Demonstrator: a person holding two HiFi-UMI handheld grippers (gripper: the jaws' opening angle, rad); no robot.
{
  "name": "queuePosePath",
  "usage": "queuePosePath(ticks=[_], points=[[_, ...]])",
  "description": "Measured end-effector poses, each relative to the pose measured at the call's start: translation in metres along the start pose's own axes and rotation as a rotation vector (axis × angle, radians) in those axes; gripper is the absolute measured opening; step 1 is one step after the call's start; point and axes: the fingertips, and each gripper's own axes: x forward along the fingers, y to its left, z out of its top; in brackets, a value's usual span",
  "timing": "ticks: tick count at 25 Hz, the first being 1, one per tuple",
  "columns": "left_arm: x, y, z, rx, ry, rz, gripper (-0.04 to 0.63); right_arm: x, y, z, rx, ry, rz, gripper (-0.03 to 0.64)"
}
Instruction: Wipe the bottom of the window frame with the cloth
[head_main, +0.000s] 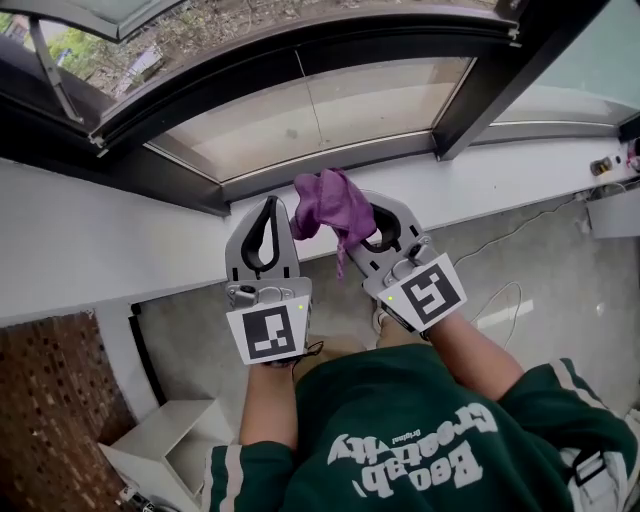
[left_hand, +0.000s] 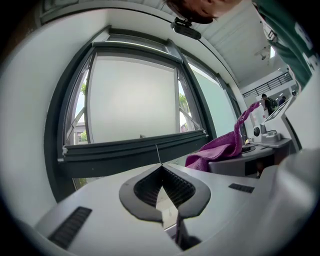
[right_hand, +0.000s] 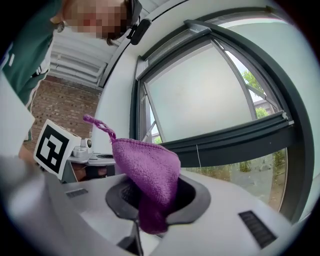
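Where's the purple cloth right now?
Centre of the head view: the purple cloth is pinched by the right gripper, just short of the bottom window frame, beside the left gripper.

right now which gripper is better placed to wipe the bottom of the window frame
The right gripper: its jaws hold the cloth near the window frame. The left gripper is shut, empty.

left claw (head_main: 270, 208): jaws together, nothing between them
right claw (head_main: 380, 212): jaws clamped on purple cloth (head_main: 325, 205), just beside the left claw
left arm (head_main: 268, 405), right arm (head_main: 478, 355): stretched forward
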Motion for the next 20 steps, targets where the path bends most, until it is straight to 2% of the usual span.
queuePosePath(ticks=[5,11,15,17,20], points=[[0.003,0.062,-0.048,-0.020,0.035,-0.024,0.006,0.044,0.008,-0.039,0.022,0.037,-0.100,0.084],[0.010,0.115,-0.106,-0.024,0.021,-0.094,0.006,0.102,0.040,-0.095,0.037,0.060,-0.165,0.084],[0.010,0.126,-0.164,-0.041,0.077,-0.115,0.006,0.125,0.051,-0.138,0.099,0.058,-0.119,0.084],[0.015,0.129,-0.194,-0.031,0.099,-0.117,0.006,0.136,0.057,-0.159,0.132,0.059,-0.057,0.084],[0.013,0.139,-0.244,-0.040,0.147,-0.096,0.006,0.148,0.068,-0.196,0.107,0.105,0.046,0.084]])
